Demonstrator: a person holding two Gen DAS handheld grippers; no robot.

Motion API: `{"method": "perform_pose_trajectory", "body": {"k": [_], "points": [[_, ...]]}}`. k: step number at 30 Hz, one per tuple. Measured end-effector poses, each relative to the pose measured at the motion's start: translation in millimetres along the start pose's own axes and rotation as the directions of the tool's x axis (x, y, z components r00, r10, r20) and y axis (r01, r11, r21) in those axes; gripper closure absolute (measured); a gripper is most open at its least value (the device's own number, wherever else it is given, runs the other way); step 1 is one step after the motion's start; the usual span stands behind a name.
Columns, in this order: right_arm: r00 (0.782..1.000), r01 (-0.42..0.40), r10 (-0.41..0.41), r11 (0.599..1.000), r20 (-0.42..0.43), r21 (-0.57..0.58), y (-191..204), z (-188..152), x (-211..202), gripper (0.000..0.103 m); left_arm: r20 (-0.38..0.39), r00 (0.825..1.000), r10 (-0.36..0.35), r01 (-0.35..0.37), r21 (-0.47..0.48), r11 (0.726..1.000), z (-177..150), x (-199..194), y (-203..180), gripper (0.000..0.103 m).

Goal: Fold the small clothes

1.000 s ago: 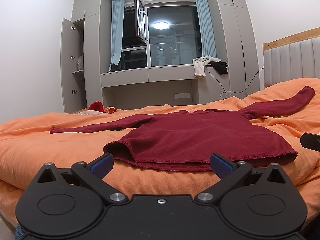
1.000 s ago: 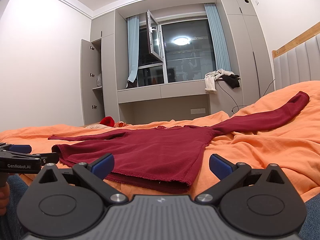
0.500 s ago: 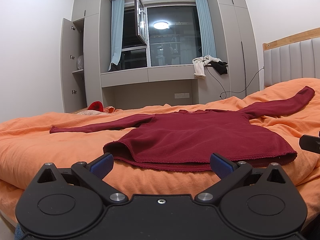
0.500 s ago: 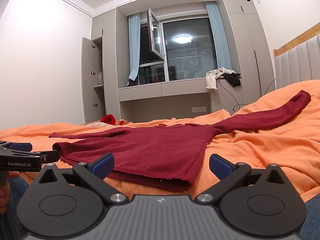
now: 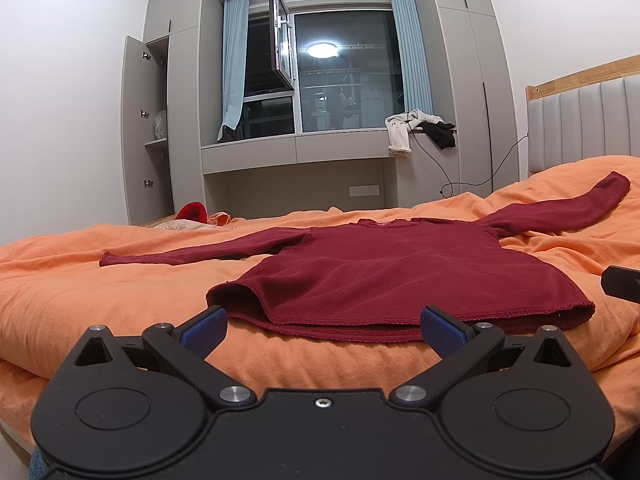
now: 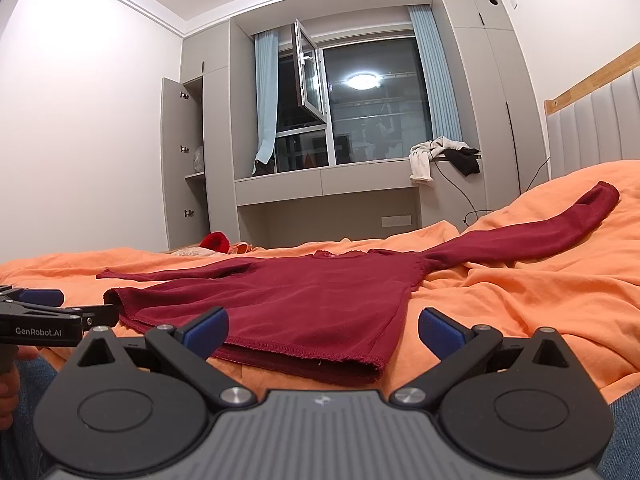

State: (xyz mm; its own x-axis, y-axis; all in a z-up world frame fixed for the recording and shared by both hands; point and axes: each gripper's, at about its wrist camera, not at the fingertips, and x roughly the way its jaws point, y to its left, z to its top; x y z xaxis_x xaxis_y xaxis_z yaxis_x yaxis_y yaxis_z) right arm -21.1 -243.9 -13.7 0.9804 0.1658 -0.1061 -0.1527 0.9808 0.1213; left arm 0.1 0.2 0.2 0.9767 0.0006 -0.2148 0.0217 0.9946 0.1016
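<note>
Dark red long-sleeved top (image 5: 384,276) spread flat on an orange bedspread (image 5: 100,300), both grippers low in front of it with nothing held.

In the left wrist view the top fills the centre of the frame, hem nearest the camera, 1 sleeve running toward the left edge and the other toward the upper right by the padded headboard (image 5: 580,120). The left gripper (image 5: 322,326) sits at the bottom of the frame, its 2 blue-padded fingers (image 5: 202,326) spread wide, just short of the hem. In the right wrist view the right gripper (image 6: 322,326) is likewise spread wide and empty at the bottom, the hem's right corner lying between its fingers. A window (image 6: 360,100) and grey cabinets fill the upper centre.
</note>
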Motion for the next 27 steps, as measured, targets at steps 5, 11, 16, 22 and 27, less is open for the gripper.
{"method": "perform_pose_trajectory", "body": {"k": [5, 11, 16, 22, 27], "points": [[1.0, 0.009, -0.009, 1.0, -0.019, 0.002, -0.4, 3.1, 2.0, 0.0, -0.023, 1.0, 0.001, -0.001, -0.004, 1.0, 2.7, 0.2, 2.6, 0.0], [0.997, 0.056, -0.059, 0.996, -0.05, -0.066, -3.3, 34.0, 20.0, 0.0, -0.036, 0.999, -0.007, 0.004, -0.089, 0.996, 34.5, 24.8, 6.9, 0.0], [0.998, 0.056, -0.059, 0.995, -0.028, -0.085, -23.2, 75.6, 47.1, 0.0, -0.039, 0.998, 0.039, -0.044, -0.115, 0.992, 74.2, 60.0, 1.1, 0.0], [0.989, 0.129, -0.134, 0.989, -0.063, -0.078, -66.1, 103.3, 88.7, 0.0, -0.084, 0.994, 0.071, -0.082, -0.142, 0.987, 101.6, 110.3, -6.2, 0.001], [0.967, 0.217, -0.222, 0.975, -0.128, -0.049, -112.9, 109.7, 125.6, 0.0, -0.115, 0.991, 0.075, -0.083, -0.071, 0.994, 108.6, 154.1, -23.5, 0.0]]}}
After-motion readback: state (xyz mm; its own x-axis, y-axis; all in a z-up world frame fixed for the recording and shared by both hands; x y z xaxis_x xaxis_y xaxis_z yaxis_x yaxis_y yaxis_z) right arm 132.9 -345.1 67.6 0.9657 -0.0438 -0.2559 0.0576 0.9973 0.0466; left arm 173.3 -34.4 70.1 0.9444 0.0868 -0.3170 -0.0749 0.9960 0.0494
